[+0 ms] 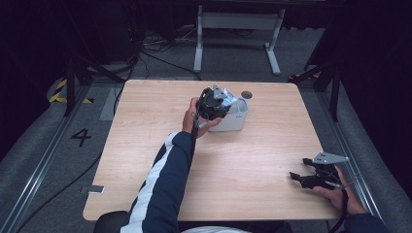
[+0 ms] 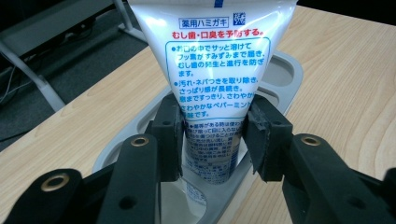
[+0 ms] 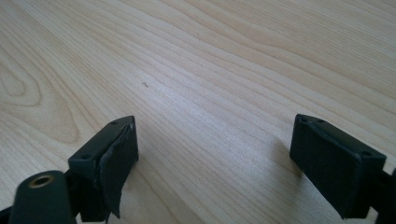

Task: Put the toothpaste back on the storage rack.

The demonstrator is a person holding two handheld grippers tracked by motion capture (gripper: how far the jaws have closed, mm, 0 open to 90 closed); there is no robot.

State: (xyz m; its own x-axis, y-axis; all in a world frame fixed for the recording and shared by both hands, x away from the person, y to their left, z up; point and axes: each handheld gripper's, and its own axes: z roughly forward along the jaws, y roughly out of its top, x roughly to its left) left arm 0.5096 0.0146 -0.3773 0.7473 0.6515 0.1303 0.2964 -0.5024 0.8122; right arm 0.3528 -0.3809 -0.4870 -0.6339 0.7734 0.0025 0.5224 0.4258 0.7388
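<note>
The left gripper [image 2: 212, 135] pinches a toothpaste tube [image 2: 212, 65] between its pads, holding it upright, its lower end inside the grey holder [image 2: 285, 74], apparently for slotting in. The right gripper [image 3: 215, 163] rests apart, jaws spread over bare table [image 3: 210, 70].

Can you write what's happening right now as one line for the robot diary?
left gripper: shut on toothpaste tube, tube standing in grey holder | right gripper: jaws open, holding nothing, over bare table
</note>
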